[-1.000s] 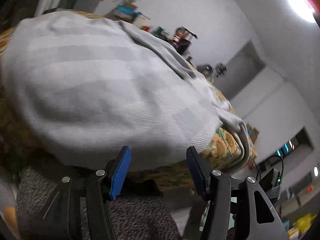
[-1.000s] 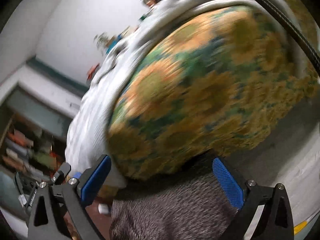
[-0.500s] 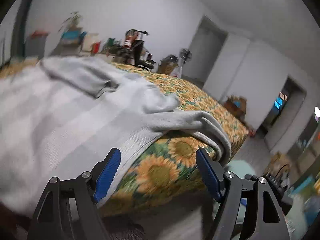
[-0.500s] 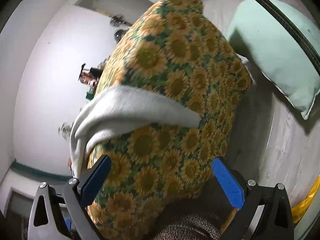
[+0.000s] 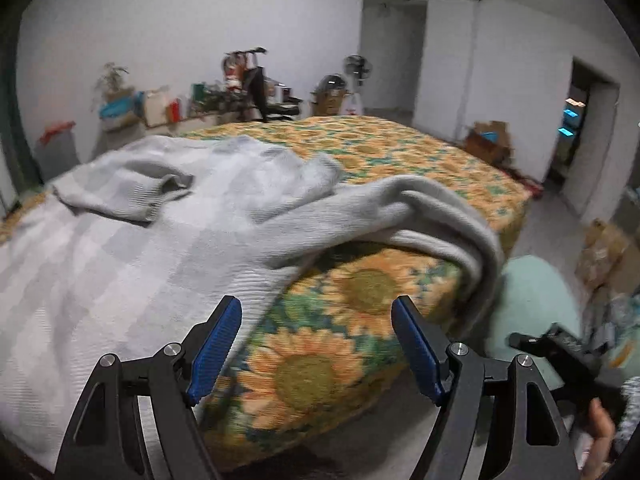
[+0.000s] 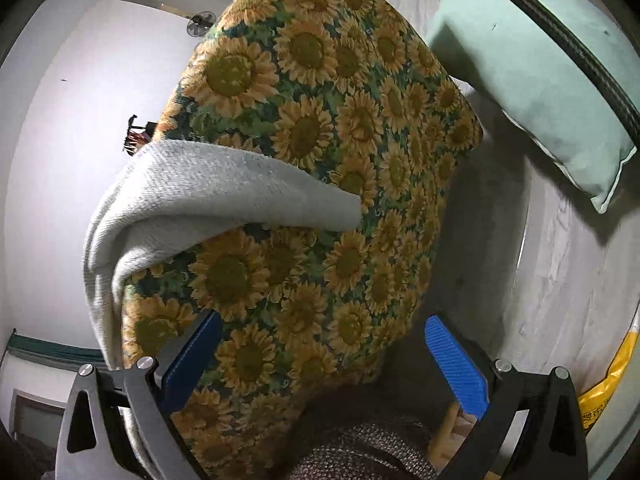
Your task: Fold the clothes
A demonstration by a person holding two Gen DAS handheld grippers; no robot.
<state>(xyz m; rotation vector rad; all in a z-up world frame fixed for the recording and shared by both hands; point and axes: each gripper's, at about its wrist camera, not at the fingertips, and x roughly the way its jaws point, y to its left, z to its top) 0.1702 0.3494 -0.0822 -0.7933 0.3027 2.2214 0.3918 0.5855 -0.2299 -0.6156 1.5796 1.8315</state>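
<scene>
Loosely rumpled, ribbed, perhaps knitted grey sweater [image 5: 168, 224] on sunflower bedspread [image 5: 400, 152]

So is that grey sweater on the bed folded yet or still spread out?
Spread out, not folded. The grey sweater lies open across the sunflower bedspread, one sleeve hanging over the bed's edge.

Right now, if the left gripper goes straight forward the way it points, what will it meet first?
Probably the sunflower bedspread at the bed's near edge, which fills the gap between the open left gripper fingers. The grey sweater edge lies just left of that line, so it might brush the left finger; depth is unclear.
</scene>
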